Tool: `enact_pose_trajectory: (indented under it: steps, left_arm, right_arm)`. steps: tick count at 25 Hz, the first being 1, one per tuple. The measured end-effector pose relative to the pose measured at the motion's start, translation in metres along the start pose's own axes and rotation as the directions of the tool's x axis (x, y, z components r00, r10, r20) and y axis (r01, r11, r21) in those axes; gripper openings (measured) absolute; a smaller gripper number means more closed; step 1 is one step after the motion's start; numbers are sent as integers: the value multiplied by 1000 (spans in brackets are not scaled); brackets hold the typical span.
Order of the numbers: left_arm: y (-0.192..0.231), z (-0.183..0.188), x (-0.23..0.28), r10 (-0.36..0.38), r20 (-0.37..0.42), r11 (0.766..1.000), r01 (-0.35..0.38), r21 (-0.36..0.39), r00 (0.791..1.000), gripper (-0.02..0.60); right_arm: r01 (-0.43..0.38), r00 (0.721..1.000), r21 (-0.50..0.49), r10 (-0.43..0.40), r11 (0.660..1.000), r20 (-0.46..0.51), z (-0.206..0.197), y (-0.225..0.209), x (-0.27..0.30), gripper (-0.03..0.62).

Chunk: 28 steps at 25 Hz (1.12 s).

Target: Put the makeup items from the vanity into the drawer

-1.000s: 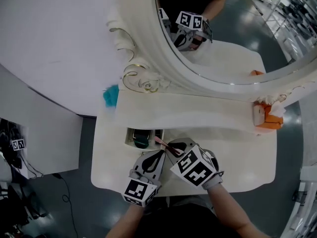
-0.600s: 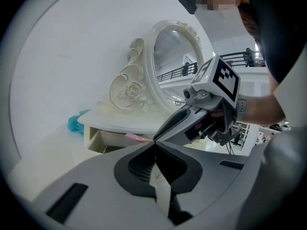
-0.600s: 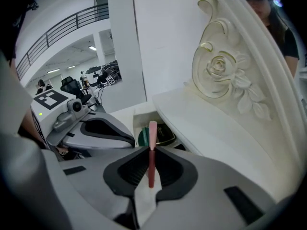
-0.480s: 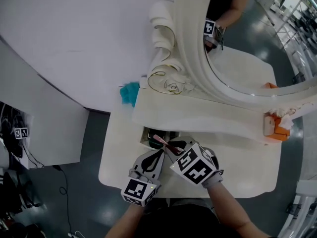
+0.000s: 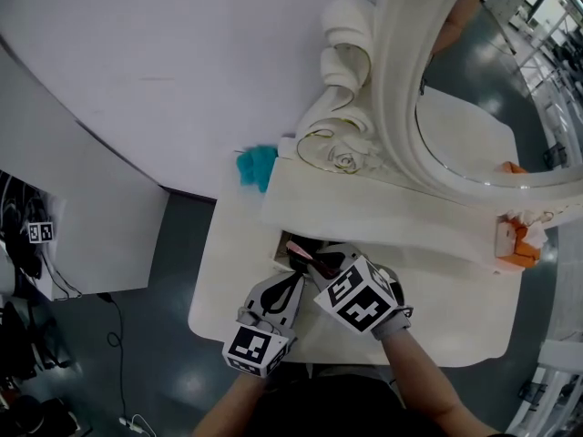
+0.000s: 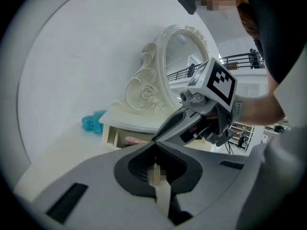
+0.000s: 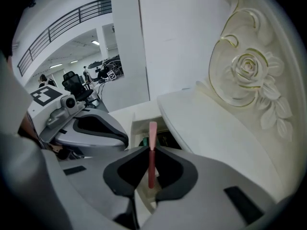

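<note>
Against the frame of a second ago, the head view is turned: the vanity and its mirror are now seen further right, and the gripper reflected in the glass then is no longer caught. The open drawer is shifted likewise, and both grippers are found closer to it. The right gripper is kept clamped on a slim pink stick, whose tip is now held over the drawer's opening rather than just short of it. The left gripper is held just beside it, jaws together with nothing between them.

The grip is shown plainly only in the right gripper view, where the stick is pinched upright between the narrow jaws, above a dark item lying in the drawer; a carved rose on the mirror frame is also seen there. The right gripper's marker cube is seen from the side in the left gripper view. An orange box at the vanity's far end is shown in the head view alone, while a teal thing is seen there and in the left gripper view.

Only square black-and-white markers are legible; print on the dark item is too small to be read.
</note>
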<state>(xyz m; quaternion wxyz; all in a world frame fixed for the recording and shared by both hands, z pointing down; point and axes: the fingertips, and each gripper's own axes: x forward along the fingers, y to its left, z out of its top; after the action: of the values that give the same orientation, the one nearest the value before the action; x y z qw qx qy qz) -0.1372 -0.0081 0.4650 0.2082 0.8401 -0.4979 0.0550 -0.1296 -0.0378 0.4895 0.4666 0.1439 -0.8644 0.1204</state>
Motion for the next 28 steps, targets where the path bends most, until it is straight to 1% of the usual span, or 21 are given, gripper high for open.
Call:
enact_pose_trajectory:
  steps: [7, 13, 18, 23, 28]
  left_arm:
    - [5, 1, -2, 1, 7, 1000, -1, -9, 1000, 14]
    - [10, -2, -7, 22, 5, 1000, -22, -18, 1000, 14]
    - [11, -3, -9, 34, 6, 999, -34, -22, 999, 13]
    - [4, -1, -10, 27, 13, 1000, -27, -16, 1000, 14]
    - [-4, -2, -11, 16, 16, 1000, -16, -6, 1000, 14]
  right_arm:
    - [25, 999, -4, -25, 1000, -23, 1, -5, 9, 57]
    - [28, 999, 1, -28, 1000, -15, 1, -7, 11, 57]
    - [30, 999, 11, -30, 1000, 11, 2, -5, 7, 58]
    - [46, 997, 2, -46, 999, 58, 6, -3, -5, 55]
    - [60, 994, 6, -60, 998, 91, 3, 0, -16, 29]
